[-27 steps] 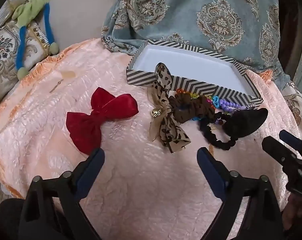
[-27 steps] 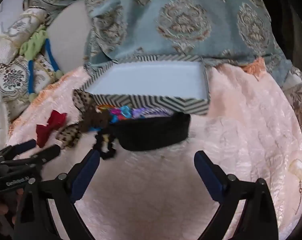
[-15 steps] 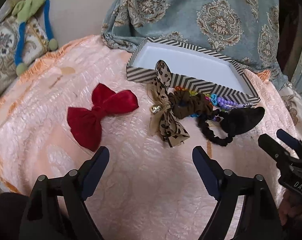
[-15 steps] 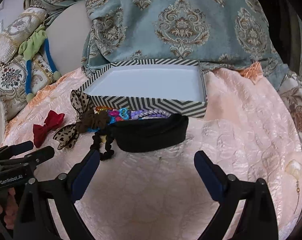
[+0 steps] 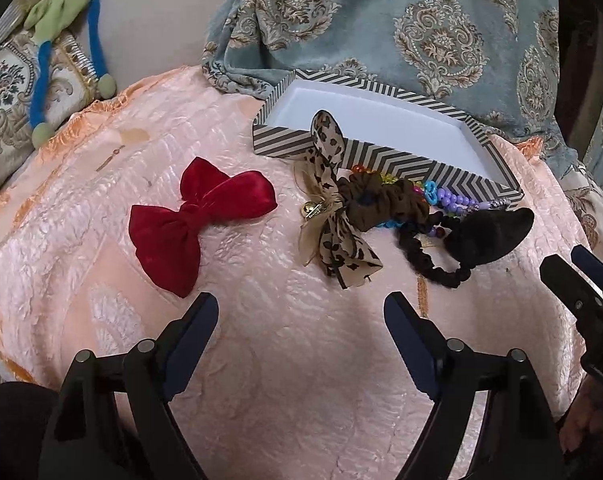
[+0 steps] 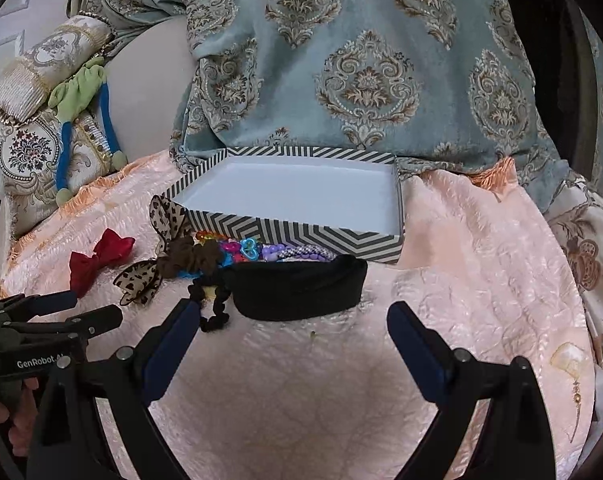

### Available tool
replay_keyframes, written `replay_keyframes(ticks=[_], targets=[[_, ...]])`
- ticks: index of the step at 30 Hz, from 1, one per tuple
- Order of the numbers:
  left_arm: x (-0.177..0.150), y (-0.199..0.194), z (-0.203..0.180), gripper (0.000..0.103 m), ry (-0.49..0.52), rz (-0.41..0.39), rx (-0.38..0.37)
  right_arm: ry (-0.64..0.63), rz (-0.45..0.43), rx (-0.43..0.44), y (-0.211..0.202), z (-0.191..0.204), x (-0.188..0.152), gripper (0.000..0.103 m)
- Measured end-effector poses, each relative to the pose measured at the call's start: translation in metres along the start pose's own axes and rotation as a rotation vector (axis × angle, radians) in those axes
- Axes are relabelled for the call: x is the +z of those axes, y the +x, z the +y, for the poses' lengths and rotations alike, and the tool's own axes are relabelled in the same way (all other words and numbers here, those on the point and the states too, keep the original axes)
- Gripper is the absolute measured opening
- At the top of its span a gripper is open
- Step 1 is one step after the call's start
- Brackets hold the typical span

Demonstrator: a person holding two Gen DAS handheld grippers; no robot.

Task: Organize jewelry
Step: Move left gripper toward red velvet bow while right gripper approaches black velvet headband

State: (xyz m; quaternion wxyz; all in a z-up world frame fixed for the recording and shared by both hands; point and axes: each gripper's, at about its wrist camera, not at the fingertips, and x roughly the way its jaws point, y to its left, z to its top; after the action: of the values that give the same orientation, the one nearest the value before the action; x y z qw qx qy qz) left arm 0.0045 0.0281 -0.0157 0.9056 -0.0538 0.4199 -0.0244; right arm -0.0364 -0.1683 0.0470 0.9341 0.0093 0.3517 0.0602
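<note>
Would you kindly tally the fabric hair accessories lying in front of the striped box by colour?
Red bow: 1
Leopard-print bow: 1
Brown scrunchie: 1
Black hair tie: 1
Black headband: 1
Total: 5

In front of me a peach quilted cover carries everything. On it sit a striped box, a red bow, a leopard bow, a brown scrunchie, bright beads, a black hair tie and a black headband, all bunched just before the box.
</note>
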Motion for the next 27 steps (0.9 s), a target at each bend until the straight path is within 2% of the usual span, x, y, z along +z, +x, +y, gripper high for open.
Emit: replay_keyframes(ticks=[11, 16, 22, 27], targets=[[-0.002, 0.005, 0.002, 0.071, 0.0, 0.007, 0.004, 0.026, -0.007, 0.001, 0.002, -0.004, -0.004, 0.098], [-0.002, 0.006, 0.002, 0.071, 0.015, 0.008, 0.01, 0.071, -0.049, 0.02, 0.0, -0.008, -0.005, 0.098], [-0.002, 0.004, 0.015, 0.071, 0.001, 0.009, 0.015, 0.026, 0.015, 0.041, 0.008, 0.001, -0.005, 0.098], [0.008, -0.006, 0.021, 0.071, -0.001, -0.014, 0.01, -0.008, 0.014, 0.025, 0.005, 0.005, -0.004, 0.098]])
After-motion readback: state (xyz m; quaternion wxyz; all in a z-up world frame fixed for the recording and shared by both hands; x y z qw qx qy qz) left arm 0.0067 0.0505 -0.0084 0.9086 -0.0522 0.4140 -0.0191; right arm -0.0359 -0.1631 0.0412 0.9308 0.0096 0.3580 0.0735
